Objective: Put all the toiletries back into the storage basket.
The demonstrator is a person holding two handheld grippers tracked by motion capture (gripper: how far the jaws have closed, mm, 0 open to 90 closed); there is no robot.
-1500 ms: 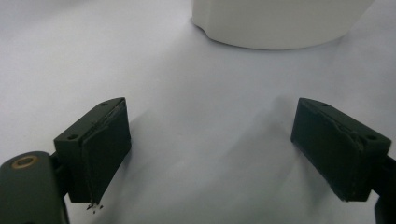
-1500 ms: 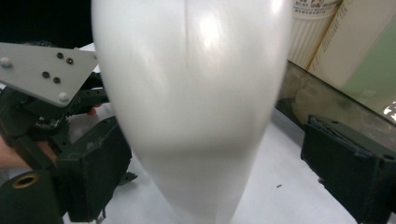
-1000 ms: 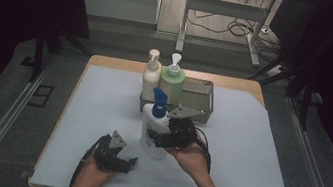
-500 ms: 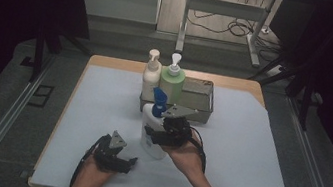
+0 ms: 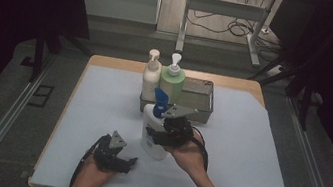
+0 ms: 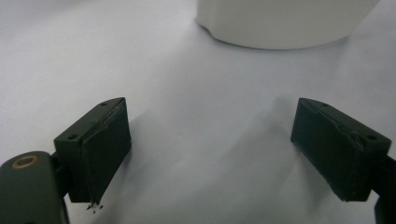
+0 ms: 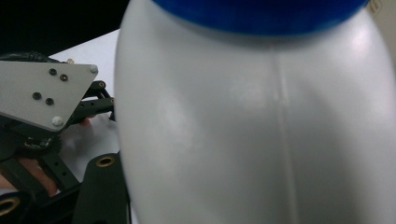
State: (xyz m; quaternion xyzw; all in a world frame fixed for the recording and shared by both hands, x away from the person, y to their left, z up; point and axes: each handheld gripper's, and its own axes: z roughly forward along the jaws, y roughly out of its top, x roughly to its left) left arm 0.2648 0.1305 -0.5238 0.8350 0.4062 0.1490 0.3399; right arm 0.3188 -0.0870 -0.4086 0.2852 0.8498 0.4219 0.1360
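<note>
So the right tool [image 5: 161,132] is clamped around the body of the white bottle with the blue pump [image 5: 153,124], jaws having just closed in on it, and in the right gripper view that bottle [image 7: 261,126] sits right up against the camera with the blue top along the upper edge. The bottle stands upright on the table [image 5: 255,158], on the pale sheet, just in front of the metal tray [image 5: 204,97] at the back and a bit left of centre. The left tool [image 5: 117,154] is resting low near the front edge of the table, well to the left of the bottle, jaws spread wide with nothing between them; in the left gripper view you can see bare sheet between the two black pads [image 6: 105,144] and the base of the white bottle [image 6: 280,23] further ahead. At the left end of the tray there's a cream pump bottle [image 5: 151,77] and a green pump bottle [image 5: 173,79] side by side, both upright
</note>
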